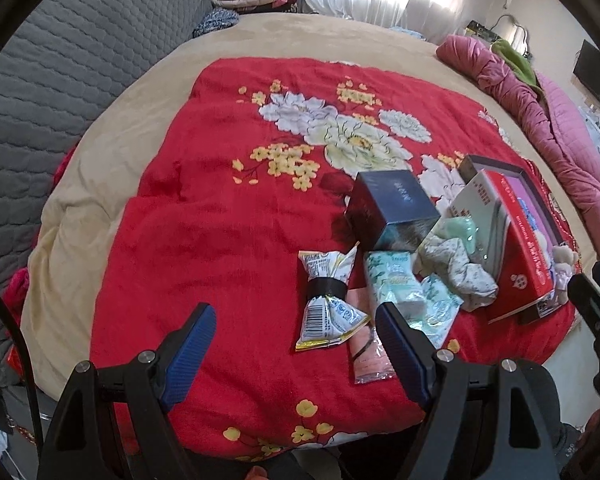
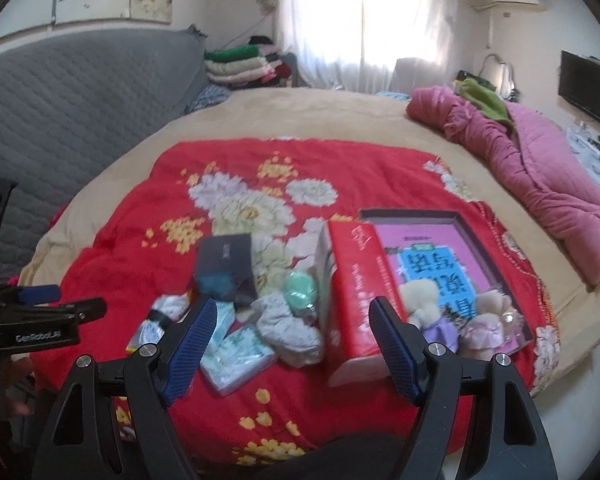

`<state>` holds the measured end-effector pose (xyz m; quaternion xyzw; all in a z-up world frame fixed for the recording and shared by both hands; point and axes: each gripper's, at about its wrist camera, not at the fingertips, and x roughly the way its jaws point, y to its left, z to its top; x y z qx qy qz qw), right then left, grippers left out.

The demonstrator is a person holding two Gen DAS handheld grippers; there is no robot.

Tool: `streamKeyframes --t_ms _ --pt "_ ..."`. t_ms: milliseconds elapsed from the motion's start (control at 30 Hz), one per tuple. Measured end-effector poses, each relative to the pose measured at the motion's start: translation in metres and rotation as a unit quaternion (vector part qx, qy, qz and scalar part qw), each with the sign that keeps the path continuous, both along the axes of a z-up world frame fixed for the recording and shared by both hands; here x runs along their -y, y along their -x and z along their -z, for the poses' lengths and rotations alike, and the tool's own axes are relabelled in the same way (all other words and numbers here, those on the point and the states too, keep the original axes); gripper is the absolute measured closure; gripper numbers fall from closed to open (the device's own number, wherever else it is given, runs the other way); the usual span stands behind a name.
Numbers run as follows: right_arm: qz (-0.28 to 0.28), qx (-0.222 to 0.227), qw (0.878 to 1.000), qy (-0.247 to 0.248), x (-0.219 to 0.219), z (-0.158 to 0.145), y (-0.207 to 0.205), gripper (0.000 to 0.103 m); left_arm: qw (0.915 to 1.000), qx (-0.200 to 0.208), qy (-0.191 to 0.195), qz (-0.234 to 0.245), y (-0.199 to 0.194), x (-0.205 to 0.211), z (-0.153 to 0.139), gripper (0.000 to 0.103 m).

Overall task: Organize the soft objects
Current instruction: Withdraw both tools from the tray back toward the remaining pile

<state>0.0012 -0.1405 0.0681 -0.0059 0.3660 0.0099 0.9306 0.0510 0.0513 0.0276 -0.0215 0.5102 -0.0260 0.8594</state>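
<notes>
On the red floral blanket (image 1: 220, 220) lies a cluster of items. It holds a snack packet (image 1: 328, 300) cinched with a black band, a green-white tissue pack (image 1: 396, 280), a flat pink packet (image 1: 370, 356), a crumpled grey cloth (image 1: 456, 272) and a mint-green soft thing (image 1: 460, 230). A dark blue box (image 1: 392, 208) and a red box (image 1: 516, 256) stand among them. My left gripper (image 1: 296, 312) hangs open above the snack packet. My right gripper (image 2: 294, 308) is open over the grey cloth (image 2: 288, 328), with two plush toys (image 2: 424, 300) in the pink-lined tray (image 2: 460, 216) to its right.
A beige cover (image 1: 140, 92) spans the bed under the blanket. A pink quilt (image 2: 540, 168) is bunched at the right, a grey quilted headboard (image 2: 80, 100) rises at the left, and folded clothes (image 2: 236, 64) are stacked behind. The left gripper (image 2: 60, 300) shows at the left edge.
</notes>
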Motion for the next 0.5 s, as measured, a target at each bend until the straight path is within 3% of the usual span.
streamKeyframes --t_ms 300,500 --pt "0.004 -0.027 1.0 0.003 0.004 0.021 -0.015 0.024 0.9997 -0.023 0.002 0.001 -0.007 0.003 0.025 0.022" --pt "-0.035 -0.05 0.998 -0.001 -0.015 0.037 -0.024 0.024 0.9992 -0.04 0.005 -0.002 -0.016 0.004 0.042 0.022"
